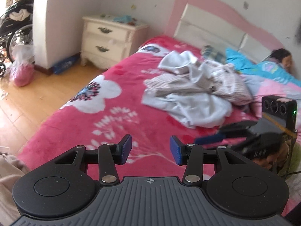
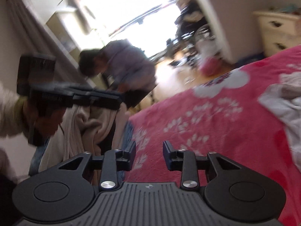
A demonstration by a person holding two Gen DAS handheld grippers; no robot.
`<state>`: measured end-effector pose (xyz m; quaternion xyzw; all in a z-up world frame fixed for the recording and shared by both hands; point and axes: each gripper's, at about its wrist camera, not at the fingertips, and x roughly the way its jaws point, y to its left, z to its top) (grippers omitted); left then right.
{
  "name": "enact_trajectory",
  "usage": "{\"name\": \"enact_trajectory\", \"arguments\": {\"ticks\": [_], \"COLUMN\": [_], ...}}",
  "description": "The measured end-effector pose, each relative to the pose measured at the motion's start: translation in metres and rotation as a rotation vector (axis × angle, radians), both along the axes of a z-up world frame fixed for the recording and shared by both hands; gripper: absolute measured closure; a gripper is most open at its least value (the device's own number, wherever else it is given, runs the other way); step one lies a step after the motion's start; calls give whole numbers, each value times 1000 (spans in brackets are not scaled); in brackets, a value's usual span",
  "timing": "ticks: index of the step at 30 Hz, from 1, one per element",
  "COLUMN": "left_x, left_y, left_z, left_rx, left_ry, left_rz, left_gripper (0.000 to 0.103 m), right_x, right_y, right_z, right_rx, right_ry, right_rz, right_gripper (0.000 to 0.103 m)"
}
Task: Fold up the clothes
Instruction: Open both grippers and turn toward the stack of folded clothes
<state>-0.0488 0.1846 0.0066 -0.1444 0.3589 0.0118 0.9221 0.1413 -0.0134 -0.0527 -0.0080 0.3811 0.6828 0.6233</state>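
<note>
A crumpled pile of clothes (image 1: 195,86), white and striped beige, lies on the pink flowered bedspread (image 1: 105,124) toward the headboard. My left gripper (image 1: 150,149) hovers open above the bedspread's near part, its blue pads holding nothing. At the right edge of the same view my right gripper (image 1: 205,140) reaches in low over the bed. In the blurred, tilted right wrist view, my right gripper (image 2: 149,150) stands open and empty over the bed's edge. The pile (image 2: 286,103) shows at the far right, and a hand holds my left gripper (image 2: 111,98) at the left.
A beige cloth (image 2: 80,128) hangs at the bed's near corner. Beside the bed stand a cream nightstand (image 1: 111,37), a wheelchair (image 1: 13,32) and a pink bag (image 1: 21,71) on the wooden floor. A doll (image 1: 282,58) and blue bedding lie by the headboard. A person (image 2: 128,69) bends near the window.
</note>
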Motion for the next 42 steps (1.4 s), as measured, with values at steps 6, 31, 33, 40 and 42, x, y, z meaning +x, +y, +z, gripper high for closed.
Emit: {"name": "enact_trajectory", "arguments": {"ticks": [6,31,33,40,42], "left_x": [21,-84,-120,-212,-227], "left_y": [14,-24,-29,-35,-40], "left_z": [0,271,311,386,387], "left_rx": [-18,197,202,175,161], "left_ry": [173,53,16,266,267], "left_rz": [121,877,972,1195,1182], "left_gripper": [58,58,58,58,56], "right_x": [18,32,38,-18,-40], "right_y": [16,-251,-216,-106,-96], "right_z": [-17,318,371,471,456], "right_rx": [39,149,154,46,23], "right_ry": [54,-89,-92,-167,-137], "right_rz": [108,-534,-386,142,161], "right_gripper": [73,79,79,78,77]}}
